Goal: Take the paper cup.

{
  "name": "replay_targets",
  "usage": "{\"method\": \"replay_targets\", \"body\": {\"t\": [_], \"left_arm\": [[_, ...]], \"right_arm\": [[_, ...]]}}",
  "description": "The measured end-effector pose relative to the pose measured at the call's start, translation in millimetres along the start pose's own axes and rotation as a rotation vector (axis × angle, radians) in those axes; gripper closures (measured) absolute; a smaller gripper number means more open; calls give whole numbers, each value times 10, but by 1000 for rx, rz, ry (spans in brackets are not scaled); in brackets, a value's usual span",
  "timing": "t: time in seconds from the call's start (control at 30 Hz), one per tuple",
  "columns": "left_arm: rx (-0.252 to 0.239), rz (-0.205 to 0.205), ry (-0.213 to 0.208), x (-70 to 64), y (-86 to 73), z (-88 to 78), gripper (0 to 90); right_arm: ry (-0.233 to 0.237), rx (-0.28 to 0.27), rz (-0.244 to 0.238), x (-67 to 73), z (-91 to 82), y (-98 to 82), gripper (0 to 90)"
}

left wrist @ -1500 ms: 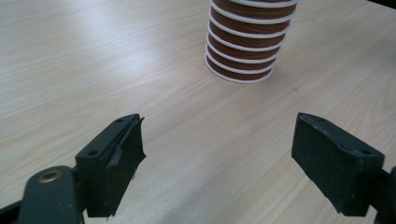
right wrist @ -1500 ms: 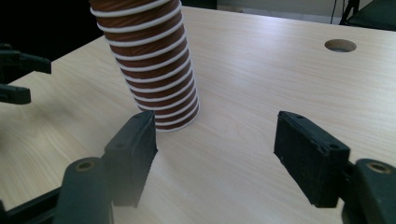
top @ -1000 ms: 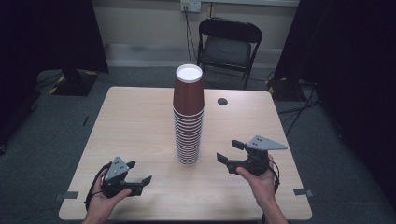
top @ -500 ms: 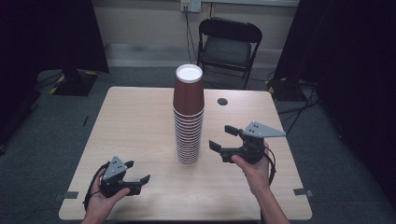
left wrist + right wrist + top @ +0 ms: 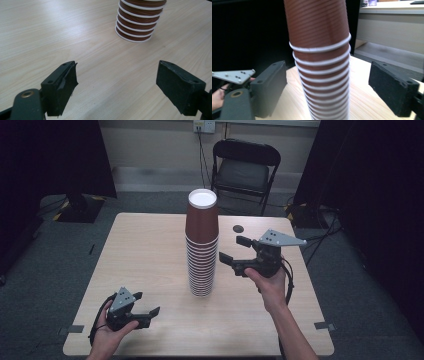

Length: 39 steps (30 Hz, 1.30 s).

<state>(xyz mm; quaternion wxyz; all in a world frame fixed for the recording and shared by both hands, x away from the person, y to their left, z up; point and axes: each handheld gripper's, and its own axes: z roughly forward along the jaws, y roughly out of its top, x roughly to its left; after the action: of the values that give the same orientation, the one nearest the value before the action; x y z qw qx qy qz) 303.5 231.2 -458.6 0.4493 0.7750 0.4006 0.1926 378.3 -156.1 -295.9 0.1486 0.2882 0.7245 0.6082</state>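
Cup stack (image 5: 202,245): nested brown paper cups, upside down, upright at table centre
Right gripper (image 5: 235,250): raised at 3 o'clock of the stack, near its upper cups, jaws just been opening, spread wide, nothing between them, clear of the cups
Left gripper (image 5: 146,304): low at 7 o'clock, jaws wide apart, empty, well apart from stack
Table (image 5: 145,250): light wood, small dark disc (image 5: 238,228) at 1 o'clock

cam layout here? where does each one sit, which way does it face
High view: above the person's side, facing forward and down on the light wooden table; both forearms, left hand-held gripper, right hand-held gripper.
Left gripper view: on the left hand-held gripper, low, facing the base of the tall stack of brown paper cups; open jaws.
Right gripper view: raised, level, facing the stack's upper part; open jaws.
All share the stack.
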Motion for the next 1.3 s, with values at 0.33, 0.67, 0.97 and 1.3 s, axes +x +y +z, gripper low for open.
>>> {"method": "replay_targets", "body": {"t": [0.33,0.67,0.97,1.3], "left_arm": [[1,-2,0,10,-3,3,168],[7,-6,3,16,-6,5,169],[11,-2,3,18,-7,6,175],[0,1,-2,14,-8,-8,179]], "right_arm": [[36,-5,-14,8,161,248,137],[49,-19,-36,34,262,439,137],[51,-9,-52,21,405,551,137],[49,2,-56,68,619,616,118]]}}
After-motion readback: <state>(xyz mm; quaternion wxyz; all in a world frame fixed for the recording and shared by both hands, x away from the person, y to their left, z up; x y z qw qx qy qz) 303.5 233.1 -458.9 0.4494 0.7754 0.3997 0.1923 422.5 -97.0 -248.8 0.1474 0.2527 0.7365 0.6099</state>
